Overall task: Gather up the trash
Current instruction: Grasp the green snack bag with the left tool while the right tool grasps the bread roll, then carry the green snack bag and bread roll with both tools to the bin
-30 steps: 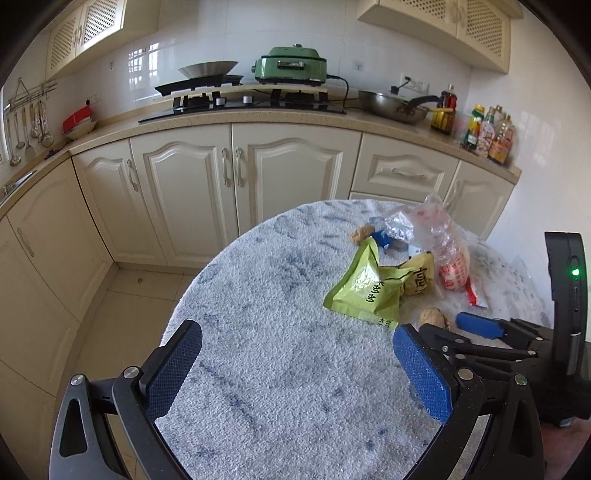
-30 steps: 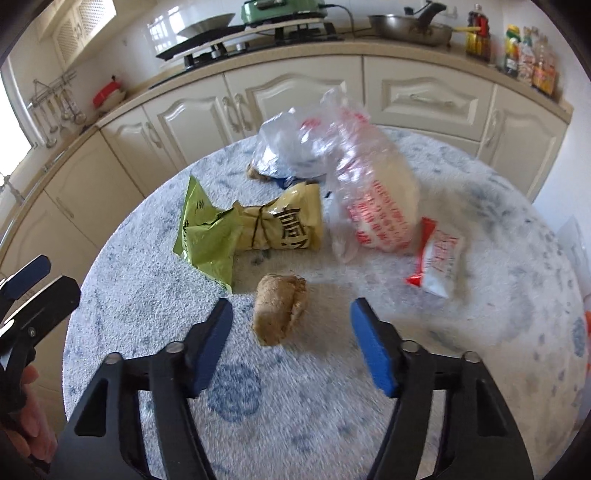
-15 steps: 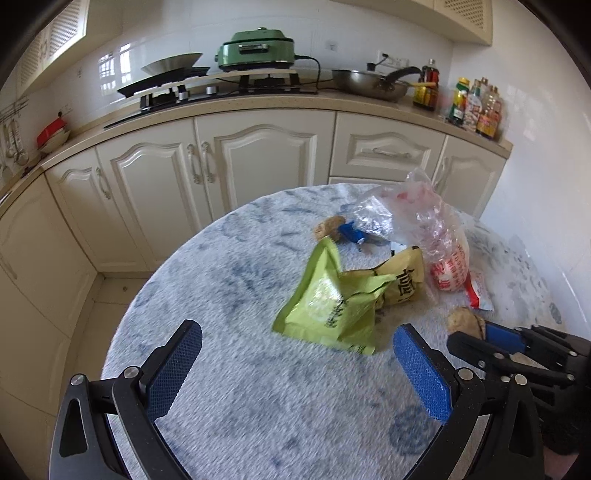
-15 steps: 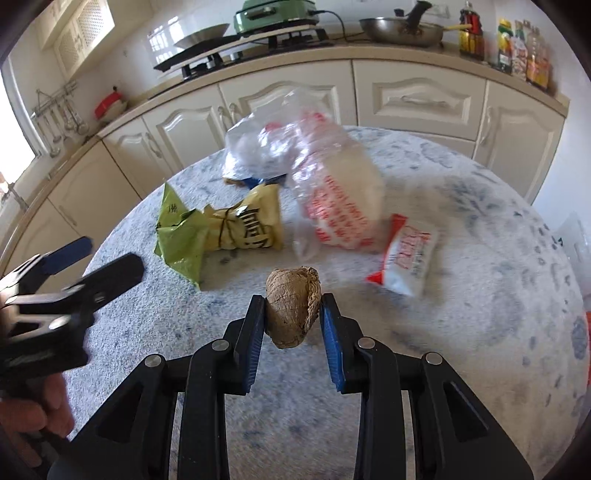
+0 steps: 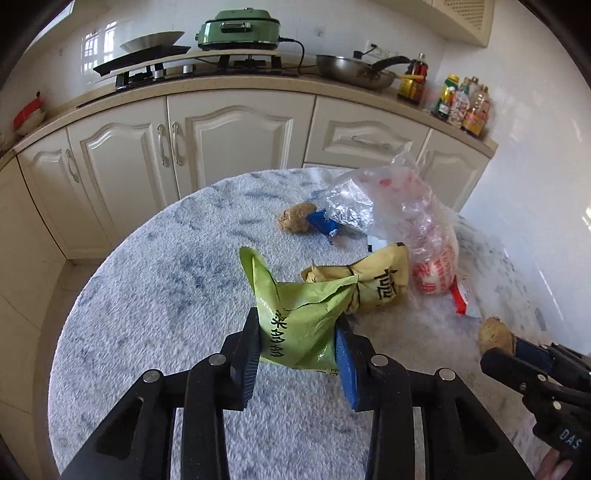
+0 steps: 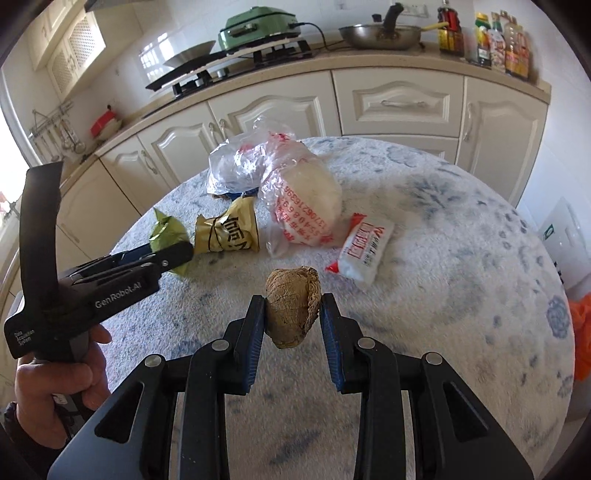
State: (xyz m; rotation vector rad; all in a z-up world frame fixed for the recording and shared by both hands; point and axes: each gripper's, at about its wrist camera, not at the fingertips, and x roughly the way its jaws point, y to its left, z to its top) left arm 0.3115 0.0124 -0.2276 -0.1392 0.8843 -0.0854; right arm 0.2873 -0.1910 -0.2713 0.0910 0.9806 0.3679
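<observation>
My left gripper (image 5: 298, 345) is shut on a crumpled green snack bag (image 5: 299, 314) on the round table (image 5: 155, 288); it also shows in the right wrist view (image 6: 168, 236). My right gripper (image 6: 292, 316) is shut on a brown crumpled paper ball (image 6: 293, 304), held just above the table; it also shows in the left wrist view (image 5: 495, 334). A yellow snack bag (image 5: 376, 284), a clear plastic bag with red print (image 5: 417, 229), a red-and-white packet (image 6: 364, 249), a second brown ball (image 5: 295, 221) and a blue wrapper (image 5: 321, 223) lie on the table.
Cream kitchen cabinets (image 5: 229, 140) and a counter with a stove (image 5: 177, 66), a green cooker (image 5: 240, 29), a pan (image 5: 354, 70) and bottles (image 5: 461, 103) stand behind the table. Something orange (image 6: 580, 332) sits off the table's right edge.
My left gripper moved forward to the green bag and shut on it. My right gripper shut on the brown ball and lifted it slightly.
</observation>
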